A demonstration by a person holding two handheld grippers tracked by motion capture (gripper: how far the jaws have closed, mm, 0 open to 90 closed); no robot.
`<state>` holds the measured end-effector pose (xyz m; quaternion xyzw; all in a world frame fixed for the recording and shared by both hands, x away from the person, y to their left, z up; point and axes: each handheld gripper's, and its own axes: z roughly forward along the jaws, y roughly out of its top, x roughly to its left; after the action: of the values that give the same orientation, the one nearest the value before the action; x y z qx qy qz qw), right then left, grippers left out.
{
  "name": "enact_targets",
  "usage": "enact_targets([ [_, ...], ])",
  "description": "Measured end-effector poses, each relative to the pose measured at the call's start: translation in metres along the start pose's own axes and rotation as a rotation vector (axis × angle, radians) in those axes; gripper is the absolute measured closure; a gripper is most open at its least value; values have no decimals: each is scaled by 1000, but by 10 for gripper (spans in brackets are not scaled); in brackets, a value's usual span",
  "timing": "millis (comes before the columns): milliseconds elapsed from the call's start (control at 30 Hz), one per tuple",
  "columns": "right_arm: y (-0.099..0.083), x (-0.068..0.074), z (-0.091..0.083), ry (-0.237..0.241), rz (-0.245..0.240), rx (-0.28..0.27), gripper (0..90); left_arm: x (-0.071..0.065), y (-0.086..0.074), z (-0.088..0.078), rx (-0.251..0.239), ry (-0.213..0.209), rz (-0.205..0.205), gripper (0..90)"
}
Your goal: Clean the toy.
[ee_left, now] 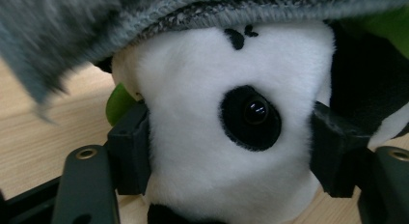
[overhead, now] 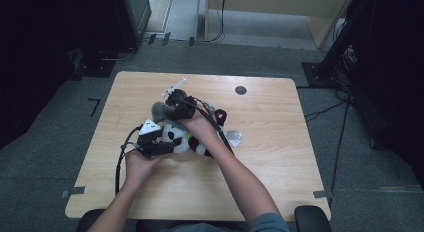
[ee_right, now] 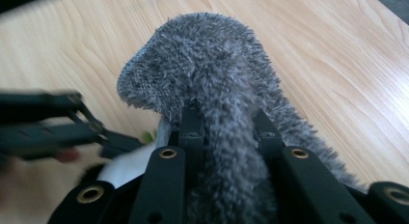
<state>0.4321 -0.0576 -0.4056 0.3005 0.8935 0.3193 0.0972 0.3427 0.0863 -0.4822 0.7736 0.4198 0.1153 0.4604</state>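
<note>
A black-and-white panda plush (overhead: 181, 141) lies near the middle of the wooden table (overhead: 270, 167). My left gripper (overhead: 159, 143) comes at it from the left. In the left gripper view its pads (ee_left: 131, 151) press into both sides of the panda's white head (ee_left: 188, 137), beside the black eye patch. My right gripper (overhead: 176, 107) is just behind the panda, shut on a grey fuzzy knitted piece (overhead: 160, 111). That piece (ee_right: 202, 55) bulges past the jaws of the right gripper (ee_right: 226, 121), and its ribbed edge (ee_left: 202, 9) hangs over the panda's head.
A small black and pink item (overhead: 220, 115) and a crumpled clear wrapper (overhead: 234, 137) lie right of the panda. A dark round spot (overhead: 240, 90) marks the far side of the table. Cables (overhead: 122, 159) trail from the grippers. Something green (ee_left: 115, 102) shows behind the panda's head.
</note>
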Motion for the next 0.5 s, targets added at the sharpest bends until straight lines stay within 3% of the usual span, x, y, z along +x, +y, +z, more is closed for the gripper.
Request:
enact_targets([
  [67,-4,0,2,-14,-20,-10,728,0,0,0,0,-1,-7,306],
  [133,-6,-4,1,-13,-10,-13,727,-1,0,1,1,6,-1,322],
  [500,-29,-36,-20,-69,87,7,732,-1,0,1,2,12,-13,337],
])
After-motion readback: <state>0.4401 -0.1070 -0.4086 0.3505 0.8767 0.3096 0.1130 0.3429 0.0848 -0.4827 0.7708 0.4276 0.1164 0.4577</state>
